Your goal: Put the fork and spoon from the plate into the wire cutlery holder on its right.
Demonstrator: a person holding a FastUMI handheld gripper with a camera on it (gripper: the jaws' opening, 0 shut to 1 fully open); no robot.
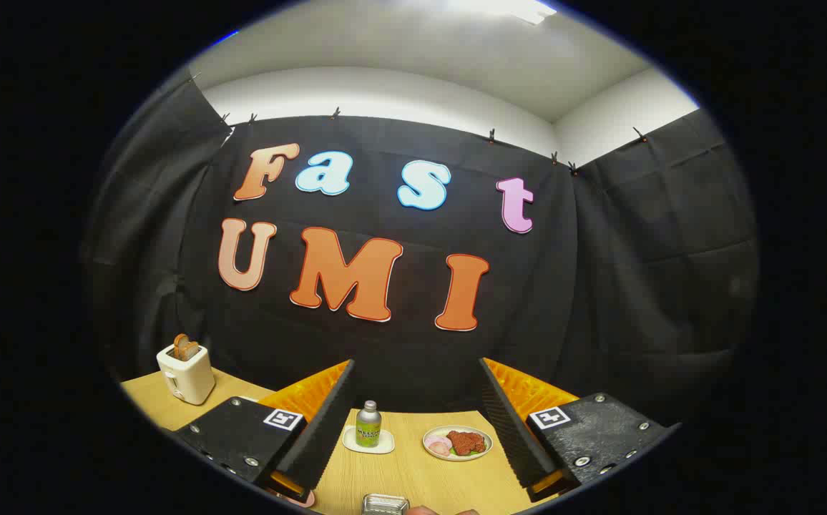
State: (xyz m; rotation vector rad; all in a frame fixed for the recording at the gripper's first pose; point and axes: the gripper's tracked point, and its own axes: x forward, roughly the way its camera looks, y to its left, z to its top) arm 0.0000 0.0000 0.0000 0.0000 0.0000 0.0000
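Observation:
My gripper (416, 363) is open and held high above the wooden table (413, 472), its two black ribbed fingers (324, 422) spread wide with nothing between them. Low down between the fingers, close to me, a small silvery metal object (385, 504) peeks in; it is cut off, so I cannot tell what it is. A pink rim (293, 498) shows just under the left finger. Beside the metal object there is a sliver of a person's hand (442, 511).
Beyond the fingers, near the black cloth wall, a green bottle (368, 424) stands on a white coaster, and a small plate of food (458, 443) lies to its right. A cream toaster (186, 372) with toast stands at the table's far left corner.

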